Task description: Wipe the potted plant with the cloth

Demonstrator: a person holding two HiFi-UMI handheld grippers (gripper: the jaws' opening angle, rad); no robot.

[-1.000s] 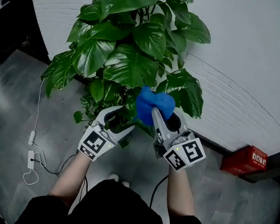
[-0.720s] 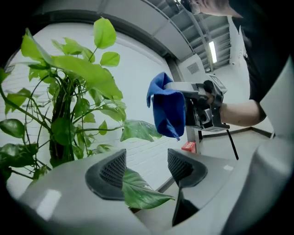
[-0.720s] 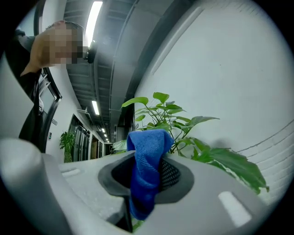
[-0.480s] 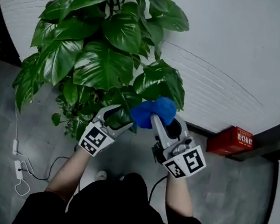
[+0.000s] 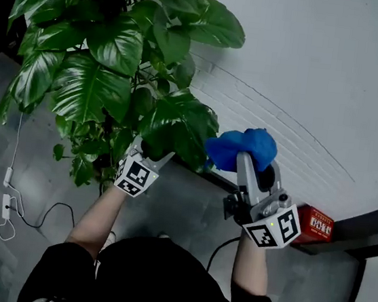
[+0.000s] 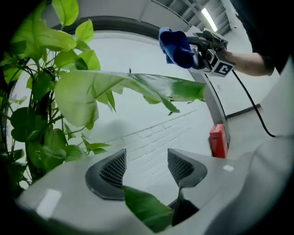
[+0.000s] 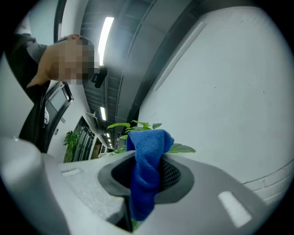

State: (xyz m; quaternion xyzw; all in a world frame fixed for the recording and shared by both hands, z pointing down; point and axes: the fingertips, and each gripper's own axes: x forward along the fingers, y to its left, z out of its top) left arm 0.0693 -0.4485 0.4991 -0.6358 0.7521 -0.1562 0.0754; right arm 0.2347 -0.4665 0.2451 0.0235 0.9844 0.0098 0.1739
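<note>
The potted plant [image 5: 97,67] has large green leaves and fills the upper left of the head view. My left gripper [image 5: 153,151] is open, its fingers spread just under a big leaf [image 5: 179,122] at the plant's right side. In the left gripper view that gripper [image 6: 146,156] has nothing pressed between its pads; a small leaf [image 6: 147,209] lies low near the jaw base, and the big leaf [image 6: 115,87] spans above. My right gripper [image 5: 256,156] is shut on the blue cloth [image 5: 237,148], right of the leaf and apart from it. The cloth [image 7: 147,156] hangs bunched between the jaws.
A white brick wall [image 5: 307,79] curves behind the plant. A red box [image 5: 317,224] stands on the grey floor at the wall's foot, right of my right arm. A white cable and power strip [image 5: 6,203] lie on the floor at the left.
Both grippers have shifted rightward along the plant. The right gripper with the cloth has risen and moved away from the leaves toward the wall. The left gripper now sits under the right-hand big leaf.
</note>
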